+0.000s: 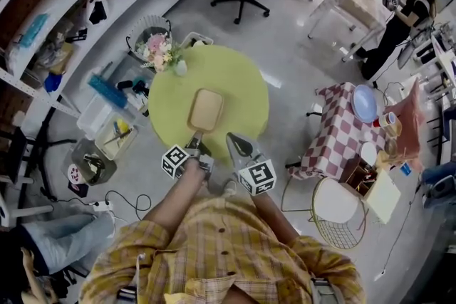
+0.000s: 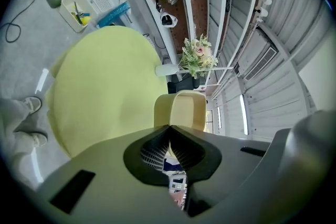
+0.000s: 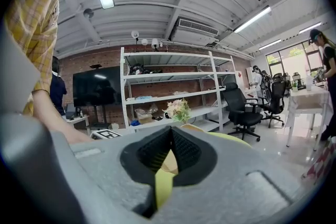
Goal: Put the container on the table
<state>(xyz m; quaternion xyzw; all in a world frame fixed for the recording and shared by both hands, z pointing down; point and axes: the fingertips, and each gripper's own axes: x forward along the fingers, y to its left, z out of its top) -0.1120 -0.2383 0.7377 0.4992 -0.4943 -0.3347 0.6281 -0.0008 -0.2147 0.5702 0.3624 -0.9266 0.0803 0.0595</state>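
Observation:
A beige, shallow rectangular container (image 1: pixel 206 109) is over the middle of the round yellow-green table (image 1: pixel 242 82). My left gripper (image 1: pixel 195 137) is shut on its near edge. In the left gripper view the container (image 2: pixel 185 107) juts out just past the closed jaws of my left gripper (image 2: pixel 169 126), with the table (image 2: pixel 100 92) below it. I cannot tell whether it rests on the tabletop. My right gripper (image 1: pixel 234 141) hovers at the table's near edge, to the right of the container, shut and empty. The right gripper view shows my right gripper (image 3: pixel 170 129) with its jaws pressed together.
A small vase of flowers (image 1: pixel 162 50) stands at the table's far left edge. Plastic bins (image 1: pixel 107 126) and shelving sit to the left on the floor. A checkered side table (image 1: pixel 342 130) and a wire chair (image 1: pixel 338 213) are to the right. A person (image 1: pixel 399 18) stands far right.

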